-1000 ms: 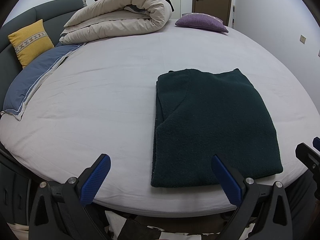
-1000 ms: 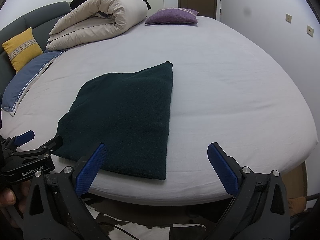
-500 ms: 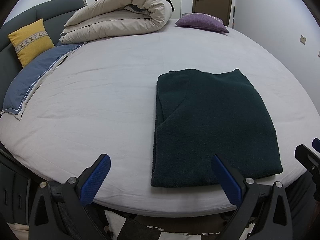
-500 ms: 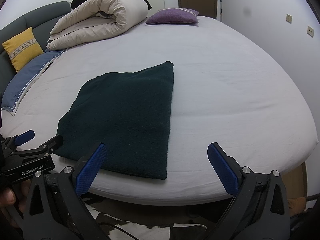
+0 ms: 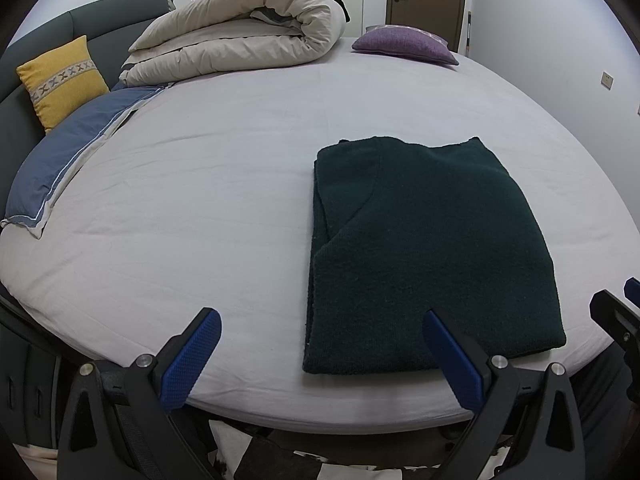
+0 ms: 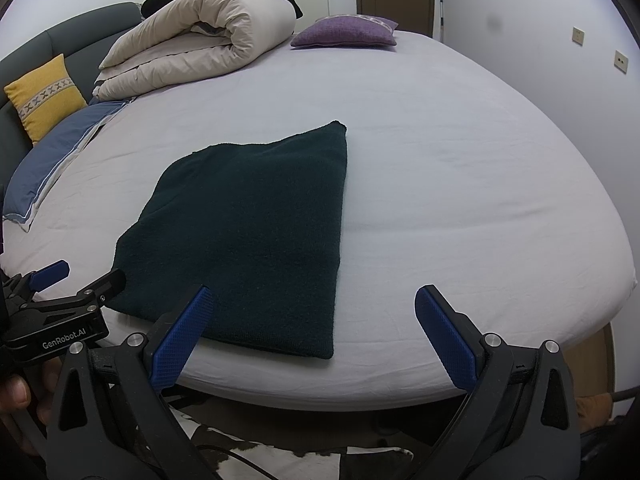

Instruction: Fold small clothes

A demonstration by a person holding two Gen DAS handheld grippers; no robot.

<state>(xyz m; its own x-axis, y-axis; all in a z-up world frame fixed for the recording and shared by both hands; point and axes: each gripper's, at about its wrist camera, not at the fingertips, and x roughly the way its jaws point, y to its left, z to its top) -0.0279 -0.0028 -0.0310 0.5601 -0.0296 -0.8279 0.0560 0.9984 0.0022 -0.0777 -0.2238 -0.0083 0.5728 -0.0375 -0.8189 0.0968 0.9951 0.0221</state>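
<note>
Both grippers, left (image 5: 320,354) and right (image 6: 310,330), hold their fingers wide apart and empty; the folded sweater (image 5: 420,248) lies flat on the bed (image 5: 200,200) just ahead of them

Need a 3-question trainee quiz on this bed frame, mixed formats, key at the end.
1. True or false: the left tongs are shut on the dark green sweater.
2. Multiple choice: the purple cushion lies A) on the sweater, B) at the far side of the bed, beside the rolled duvet, C) on the floor.
3. Fill in: the sweater lies flat and ____ on the bed, near its front edge.

Key:
1. False: both the left and right tongs are open and hold nothing.
2. B.
3. Folded.
</note>
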